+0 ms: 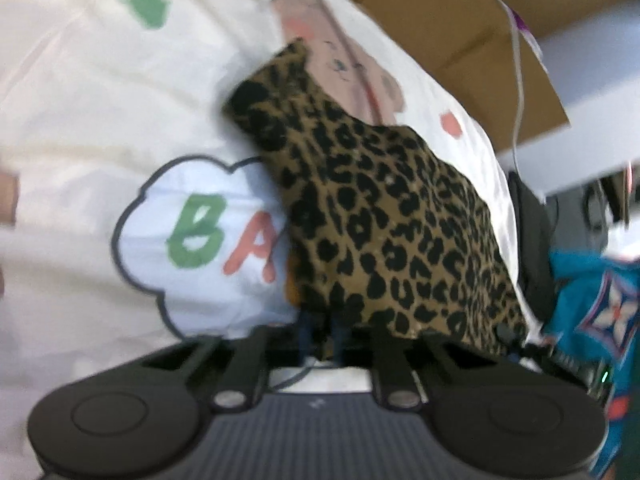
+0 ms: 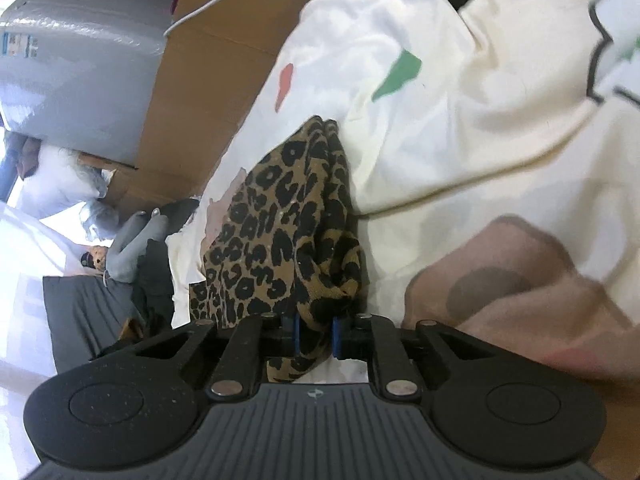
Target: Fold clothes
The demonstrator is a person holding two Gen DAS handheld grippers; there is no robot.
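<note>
A leopard-print garment [image 1: 380,220] lies bunched on a cream bedsheet [image 1: 100,100] printed with a cloud, coloured letters and a bear. In the left wrist view its near edge drapes over my left gripper [image 1: 322,336], which is shut on that edge; the cloth hides most of the fingertips. In the right wrist view the same leopard-print garment [image 2: 280,220] rises in a folded ridge from my right gripper [image 2: 316,332]. Its blue pads [image 2: 296,332] pinch a thick fold of the fabric. The cream bedsheet [image 2: 460,120] fills the right side of that view.
A flattened cardboard box [image 1: 460,28] with a white cable [image 1: 519,60] lies beyond the sheet. A teal patterned cloth [image 1: 592,300] sits at the right edge. In the right wrist view, a grey wrapped box [image 2: 80,60] and dark and grey clothes [image 2: 92,308] are at the left.
</note>
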